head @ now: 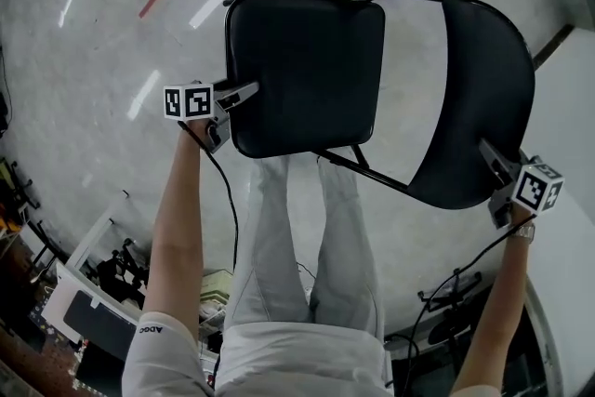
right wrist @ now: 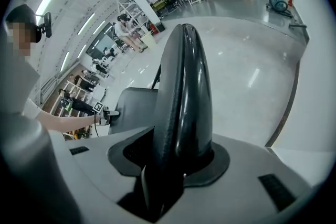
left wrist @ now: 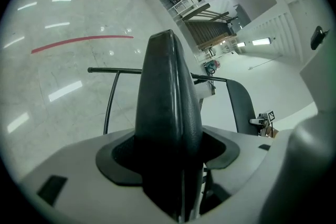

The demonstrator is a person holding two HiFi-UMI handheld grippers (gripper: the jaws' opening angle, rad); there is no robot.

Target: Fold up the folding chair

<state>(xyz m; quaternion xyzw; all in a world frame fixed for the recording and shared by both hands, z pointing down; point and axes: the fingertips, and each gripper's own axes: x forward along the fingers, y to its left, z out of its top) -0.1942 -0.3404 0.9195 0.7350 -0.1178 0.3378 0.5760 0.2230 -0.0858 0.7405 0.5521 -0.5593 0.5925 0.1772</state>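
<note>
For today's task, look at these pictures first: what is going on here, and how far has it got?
A person is handling a black folding chair over a shiny floor, with a gripper in each hand. The left gripper is clamped on the side edge of the seat. The right gripper is clamped on the edge of the backrest. The chair is not yet folded: seat and backrest stand apart.

The seat lies left of the backrest and, it seems, above the person's legs.
</note>
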